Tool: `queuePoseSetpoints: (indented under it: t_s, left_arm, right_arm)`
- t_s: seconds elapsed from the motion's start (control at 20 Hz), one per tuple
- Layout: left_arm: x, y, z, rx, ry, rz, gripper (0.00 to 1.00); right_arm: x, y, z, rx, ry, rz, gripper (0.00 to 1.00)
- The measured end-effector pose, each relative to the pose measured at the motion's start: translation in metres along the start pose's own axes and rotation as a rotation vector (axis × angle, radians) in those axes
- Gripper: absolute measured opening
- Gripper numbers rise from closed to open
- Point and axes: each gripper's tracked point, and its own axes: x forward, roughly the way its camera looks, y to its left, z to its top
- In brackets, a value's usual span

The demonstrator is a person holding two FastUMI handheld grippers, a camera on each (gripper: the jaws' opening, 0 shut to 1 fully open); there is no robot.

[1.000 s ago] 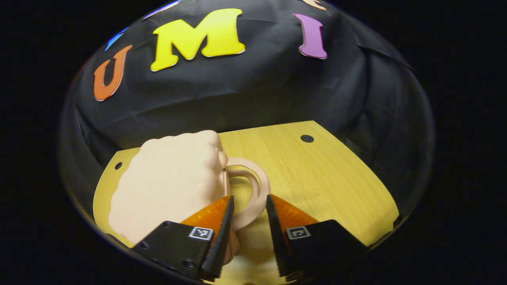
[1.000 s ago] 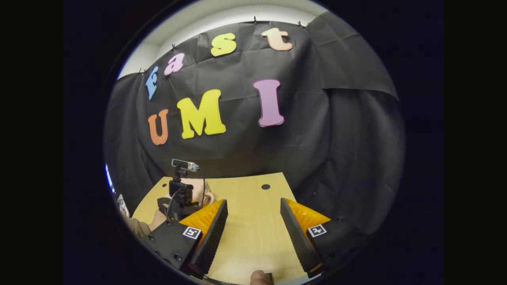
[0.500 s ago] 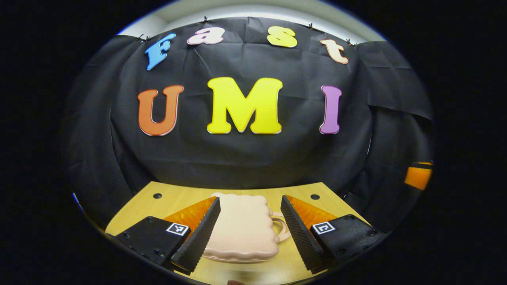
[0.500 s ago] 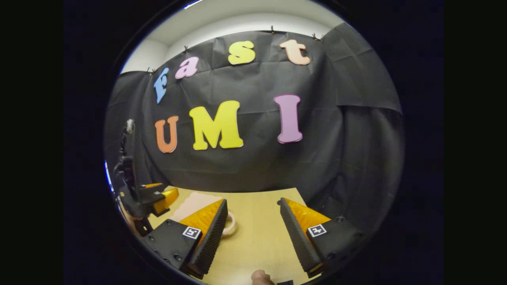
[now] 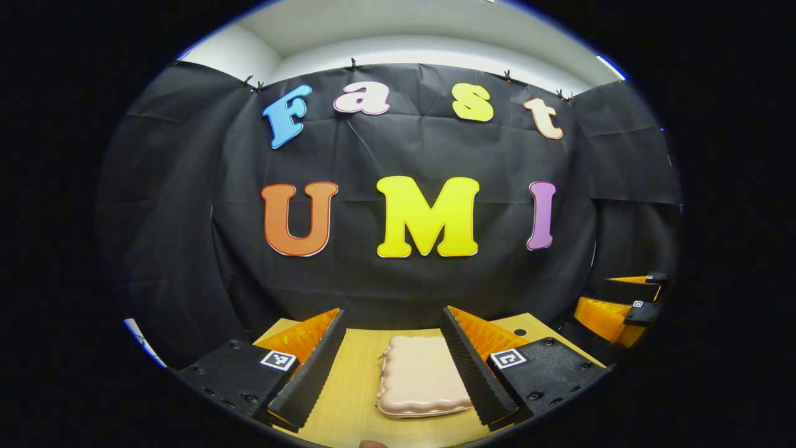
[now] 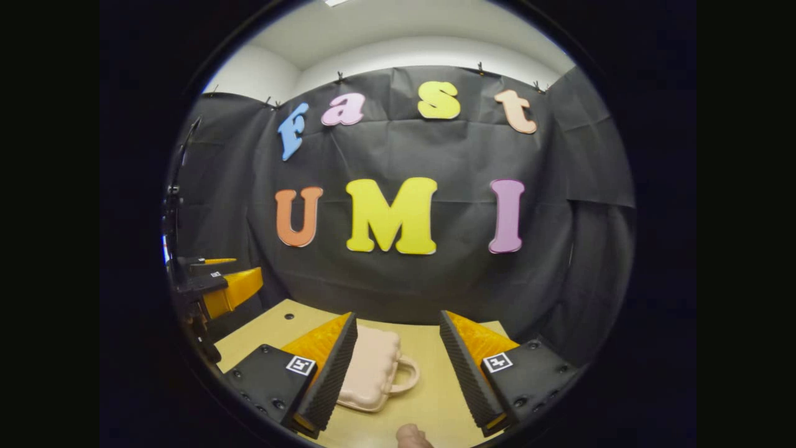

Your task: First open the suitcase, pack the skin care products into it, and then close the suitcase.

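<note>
Closed suitcase (image 5: 423, 379) lies flat at lower centre on the counter (image 5: 348, 398); left tongs (image 5: 393, 367) and right tongs (image 6: 398, 367) both gape, touching nothing.

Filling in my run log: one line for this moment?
suitcase: closed, flat on table | left claw: open, empty | right claw: open, empty | products: unseen
</note>
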Motion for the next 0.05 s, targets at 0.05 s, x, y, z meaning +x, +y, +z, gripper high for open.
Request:
queuePoseSetpoints:
  t_s: [0.05]
  left_arm:
    - [0.0016, 0.0064, -0.0041, 0.006, 0.004, 0.000, 0.97]
  right_arm:
    - [0.0011, 0.0096, -0.0001, -0.013, -0.006, 0.009, 0.79]
